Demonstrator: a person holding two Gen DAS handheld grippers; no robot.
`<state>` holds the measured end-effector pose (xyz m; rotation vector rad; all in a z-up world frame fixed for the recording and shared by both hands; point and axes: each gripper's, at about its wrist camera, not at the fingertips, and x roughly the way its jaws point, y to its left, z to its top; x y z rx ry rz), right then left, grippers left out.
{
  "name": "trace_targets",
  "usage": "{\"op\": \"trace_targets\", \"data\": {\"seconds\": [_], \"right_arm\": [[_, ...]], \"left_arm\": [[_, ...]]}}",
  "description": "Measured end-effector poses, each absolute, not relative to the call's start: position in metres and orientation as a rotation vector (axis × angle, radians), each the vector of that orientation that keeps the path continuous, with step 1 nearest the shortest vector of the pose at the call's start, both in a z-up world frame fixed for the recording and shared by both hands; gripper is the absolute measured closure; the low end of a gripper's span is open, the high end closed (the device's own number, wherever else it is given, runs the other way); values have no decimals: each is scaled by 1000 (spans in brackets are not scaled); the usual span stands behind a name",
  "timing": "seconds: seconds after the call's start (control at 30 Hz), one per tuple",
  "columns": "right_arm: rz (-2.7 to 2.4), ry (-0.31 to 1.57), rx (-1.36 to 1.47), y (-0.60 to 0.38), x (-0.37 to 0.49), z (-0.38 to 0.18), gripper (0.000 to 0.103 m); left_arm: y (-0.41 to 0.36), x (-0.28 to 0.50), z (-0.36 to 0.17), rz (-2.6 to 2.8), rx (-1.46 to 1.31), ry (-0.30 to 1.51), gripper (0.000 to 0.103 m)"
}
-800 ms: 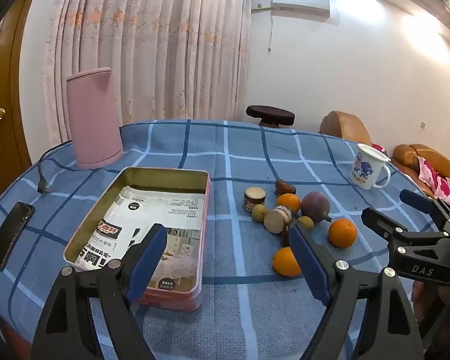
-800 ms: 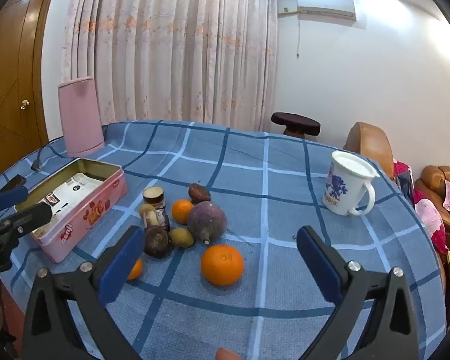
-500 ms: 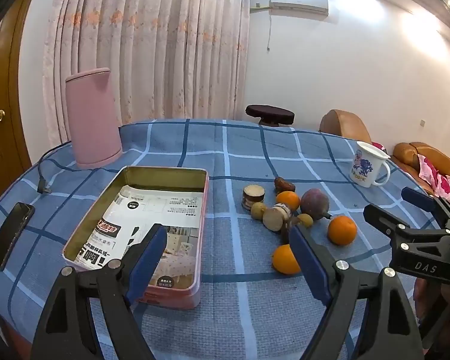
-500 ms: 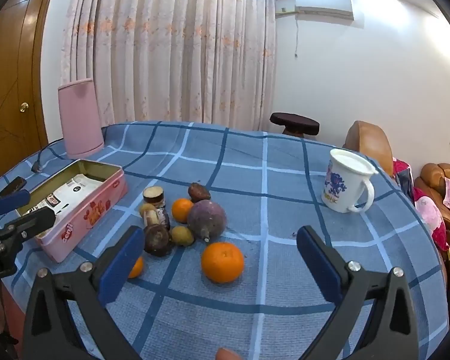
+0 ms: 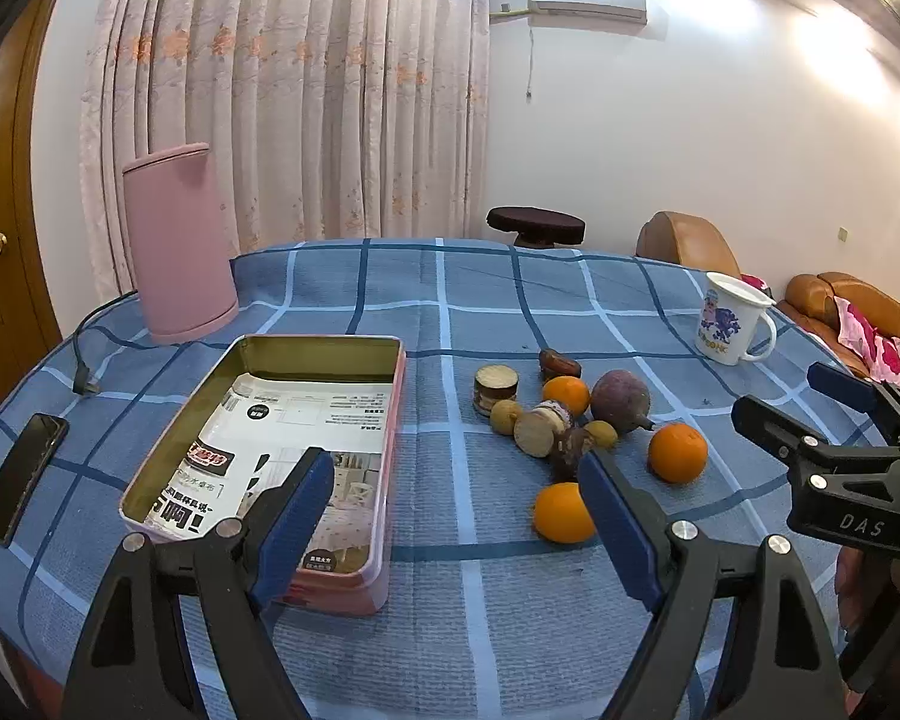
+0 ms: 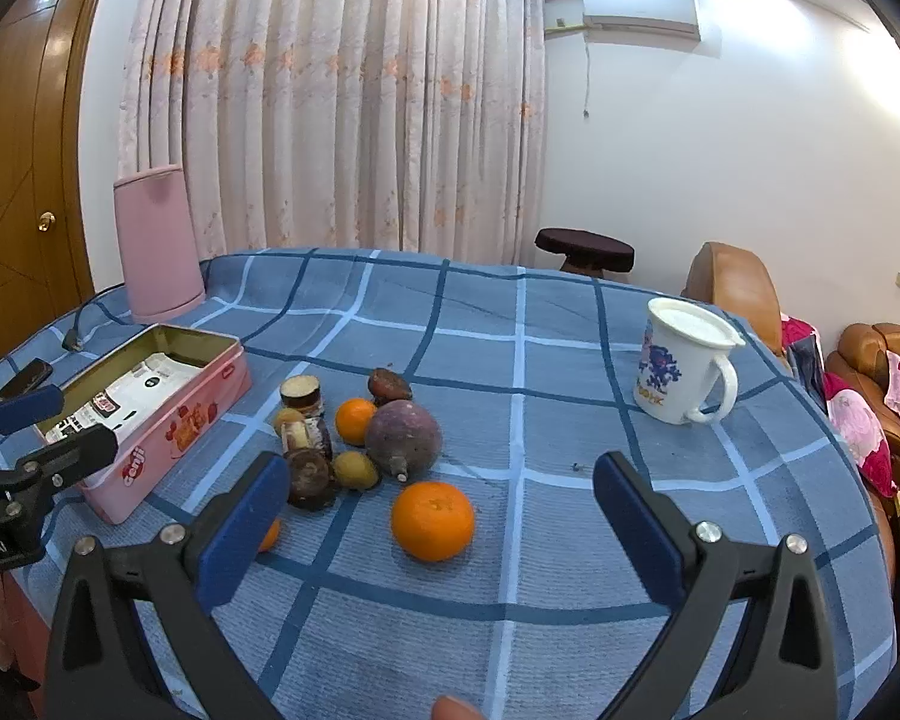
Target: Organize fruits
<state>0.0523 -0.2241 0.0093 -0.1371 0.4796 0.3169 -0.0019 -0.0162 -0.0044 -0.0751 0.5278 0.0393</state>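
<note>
A cluster of fruit lies mid-table: three oranges, the nearest orange [image 5: 561,513], another orange [image 6: 432,519] to its right, a large purple fruit [image 6: 403,435], small yellow-green fruits, brown fruits and cut pieces. A pink tin box [image 5: 150,462] lined with printed paper sits left of them. My left gripper [image 5: 459,516] hovers open above the near table, between the tin and the fruit. My right gripper [image 6: 441,519] is open too, with the orange framed between its fingers but farther off. Neither holds anything.
A white mug [image 6: 684,372] stands at the right. A tall pink container [image 5: 177,243] stands at the back left, with a cable and a black phone [image 5: 21,477] near the left edge. Sofas and a stool lie beyond the blue checked tablecloth [image 5: 450,288].
Both grippers have drawn back slightly from the table; the fruit and tin look a little farther away. Nothing on the table has moved.
</note>
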Motion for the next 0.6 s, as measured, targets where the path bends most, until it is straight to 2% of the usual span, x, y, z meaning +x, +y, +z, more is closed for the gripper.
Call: {"op": "trace_targets", "data": {"seconds": [0.6], "right_arm": [[319, 476, -139, -224, 49, 7, 0]], "left_arm": [[-18, -2, -5, 36, -71, 533, 18]]}}
